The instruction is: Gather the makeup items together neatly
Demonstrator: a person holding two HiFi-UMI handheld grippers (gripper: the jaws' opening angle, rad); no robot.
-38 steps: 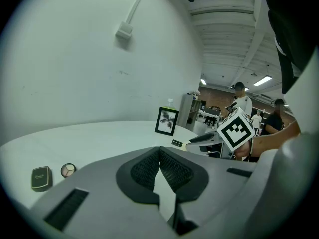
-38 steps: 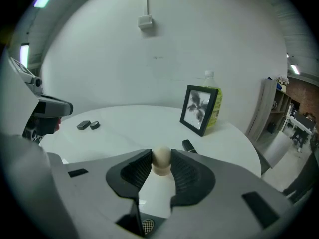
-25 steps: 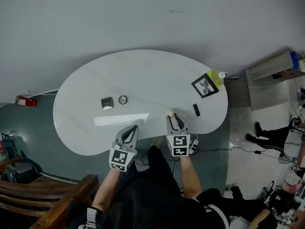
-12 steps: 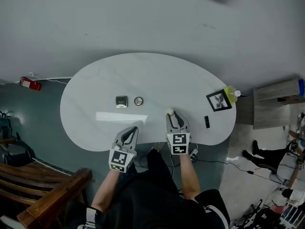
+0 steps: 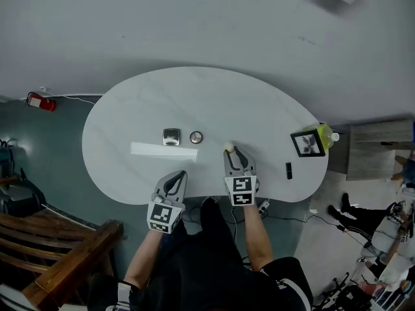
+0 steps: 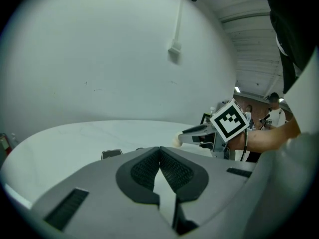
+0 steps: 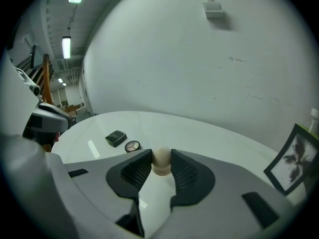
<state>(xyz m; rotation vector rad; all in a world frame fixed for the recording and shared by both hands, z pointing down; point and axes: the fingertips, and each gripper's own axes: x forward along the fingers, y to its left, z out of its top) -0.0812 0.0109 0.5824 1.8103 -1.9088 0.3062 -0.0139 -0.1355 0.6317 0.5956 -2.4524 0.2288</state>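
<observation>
1. White and kidney-shaped, the table [image 5: 130, 122] stands against a plain grey wall. Blue-grey floor runs round its near side, and a wooden bench [image 5: 58, 251] sits at the lower left of the head view.
2. Left of the table's middle lie a square compact [image 5: 171, 137] with a dark closed lid and a round compact [image 5: 196, 137]. They are side by side, near each other but apart. The right gripper view shows pale shades under the round one's top.
3. The right gripper [image 7: 160, 171] pinches a beige makeup sponge [image 7: 161, 159] between its ribbed pads, and the sponge's rounded end pokes out past the tips. In the head view the sponge hangs over the table just right of the round compact, not touching it.
4. The left gripper [image 6: 159, 152] has its pads pressed together at the tips, with nothing between them. It hovers over the table's near edge, on the person's side of the two compacts.
5. At the table's right end a black picture frame [image 5: 307, 142] stands propped up, with a yellow-green bottle [image 5: 326, 135] just behind it.
6. A small black stick-shaped item [image 5: 288, 170] lies nearer the front edge, well apart from the compacts.
7. A red fire extinguisher [image 5: 40, 101] lies on the floor beyond the table's left end.
</observation>
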